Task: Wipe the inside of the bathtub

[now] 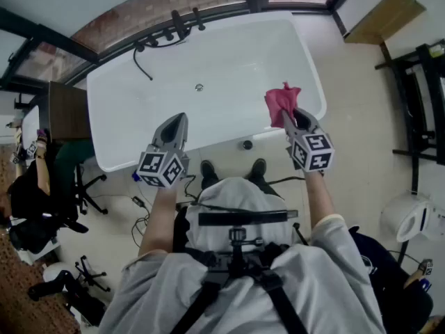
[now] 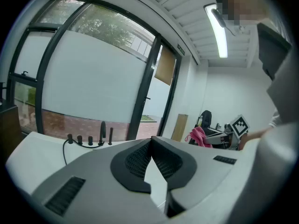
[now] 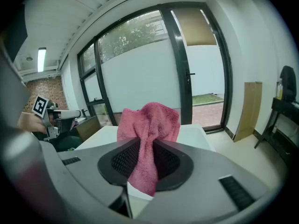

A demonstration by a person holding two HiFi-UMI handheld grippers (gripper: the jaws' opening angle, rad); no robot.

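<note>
A white bathtub fills the upper middle of the head view, with black taps on its far rim and a drain in its floor. My right gripper is shut on a pink cloth above the tub's near right rim; in the right gripper view the pink cloth is pinched between the jaws and bunches above them. My left gripper hangs over the near rim with its jaws shut and nothing in them. From the left gripper view I see the pink cloth off to the right.
A brick ledge and glazed wall run behind the tub. A dark cabinet and office chairs stand at left, a black rack at right. The person's shoes are on the floor at the tub's near side.
</note>
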